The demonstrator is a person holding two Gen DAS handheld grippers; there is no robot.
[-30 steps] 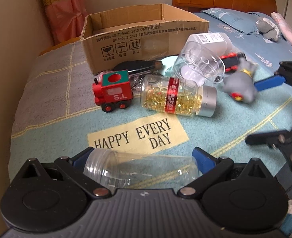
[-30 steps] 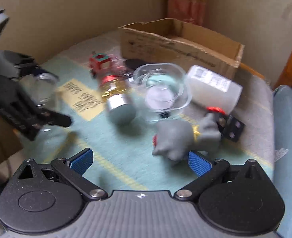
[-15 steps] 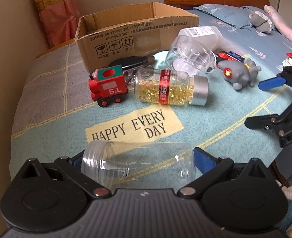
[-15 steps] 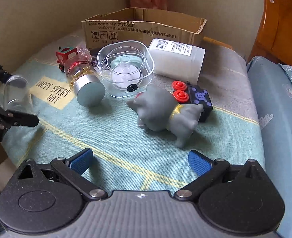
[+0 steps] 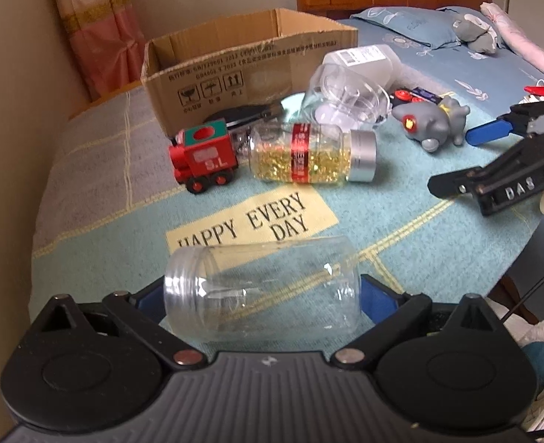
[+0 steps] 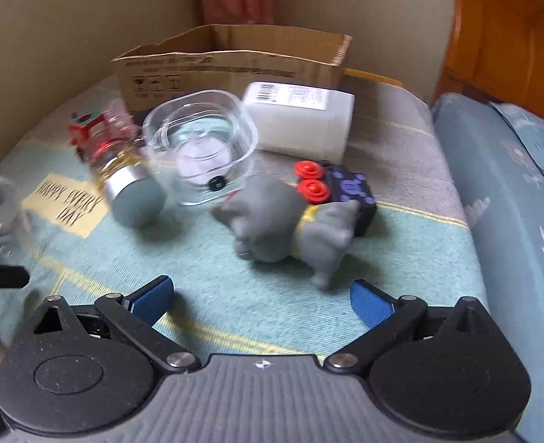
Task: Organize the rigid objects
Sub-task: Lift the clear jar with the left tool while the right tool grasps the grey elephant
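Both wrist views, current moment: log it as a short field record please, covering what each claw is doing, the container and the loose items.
left claw: shut on clear plastic jar, jar held sideways, empty, no lid
right claw: open, empty, just short of grey rubber animal toy
container: open brown cardboard box, at the far side of the bedspread
loose items: red wooden toy train; capsule bottle with silver cap, lying on its side; clear square-ish glass bowl; white rectangular plastic bottle
surface: teal patterned bedspread
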